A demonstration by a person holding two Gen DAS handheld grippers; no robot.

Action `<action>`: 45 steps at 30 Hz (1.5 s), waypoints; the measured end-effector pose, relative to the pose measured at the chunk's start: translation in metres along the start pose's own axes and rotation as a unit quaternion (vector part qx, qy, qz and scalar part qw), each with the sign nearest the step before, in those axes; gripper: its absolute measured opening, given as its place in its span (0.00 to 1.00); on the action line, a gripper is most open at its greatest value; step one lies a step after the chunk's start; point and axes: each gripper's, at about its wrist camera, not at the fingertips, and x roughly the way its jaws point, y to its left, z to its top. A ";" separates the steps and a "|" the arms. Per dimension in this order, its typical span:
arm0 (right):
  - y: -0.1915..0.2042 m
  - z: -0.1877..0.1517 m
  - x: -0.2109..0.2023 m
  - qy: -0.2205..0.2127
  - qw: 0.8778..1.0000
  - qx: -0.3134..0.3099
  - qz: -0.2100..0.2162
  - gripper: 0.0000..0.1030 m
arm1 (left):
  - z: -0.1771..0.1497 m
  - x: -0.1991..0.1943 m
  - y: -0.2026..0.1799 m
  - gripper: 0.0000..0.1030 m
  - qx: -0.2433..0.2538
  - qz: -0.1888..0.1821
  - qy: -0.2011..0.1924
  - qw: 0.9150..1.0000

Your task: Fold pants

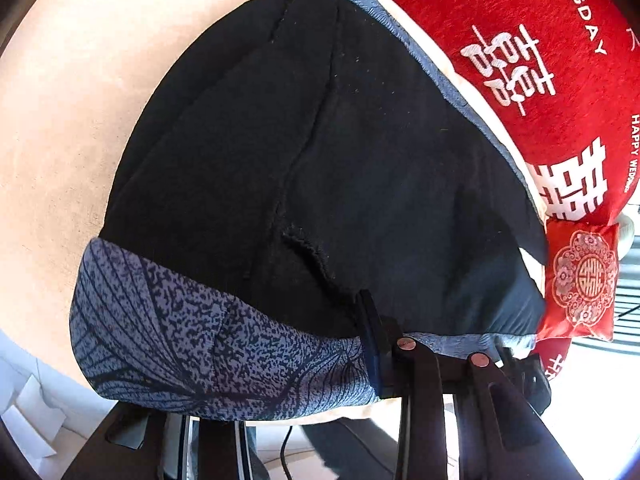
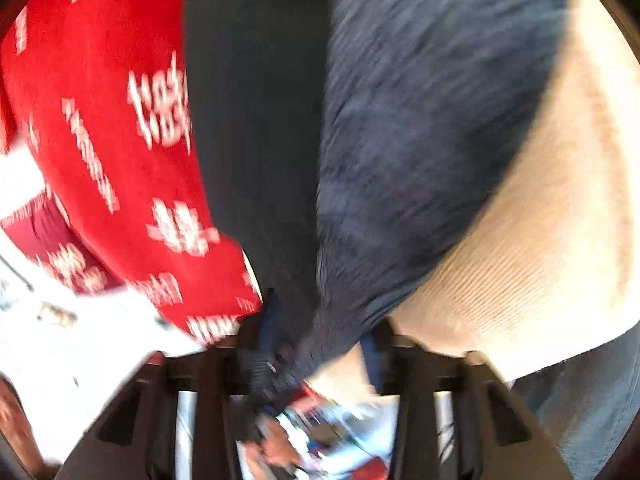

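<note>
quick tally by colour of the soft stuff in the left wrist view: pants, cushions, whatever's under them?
Black with blue-grey print: 1, the pants
Red: 2, the big cushion with white lettering and the small embroidered cushion
Beige: 1, the surface underneath
Total: 4

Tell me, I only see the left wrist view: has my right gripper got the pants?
Observer: Yes. The right gripper is shut on a bunched bit of the pants, though that view is blurry.
Operator: What's beside it?
Observer: The red pillow lies just left of the gripper in that view.
</note>
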 end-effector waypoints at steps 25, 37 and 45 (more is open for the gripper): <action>0.244 0.200 0.176 0.135 0.932 -0.269 -0.199 0.08 | 0.218 0.032 -0.094 0.30 0.015 0.099 -0.141 0.985; 0.270 0.165 0.171 0.156 0.886 -0.362 -0.244 0.70 | 0.191 -0.030 -0.102 0.75 0.006 0.171 -0.187 0.967; 0.271 0.127 0.233 0.221 0.817 -0.456 -0.275 0.41 | 0.210 0.033 -0.119 0.75 0.068 0.216 -0.146 0.963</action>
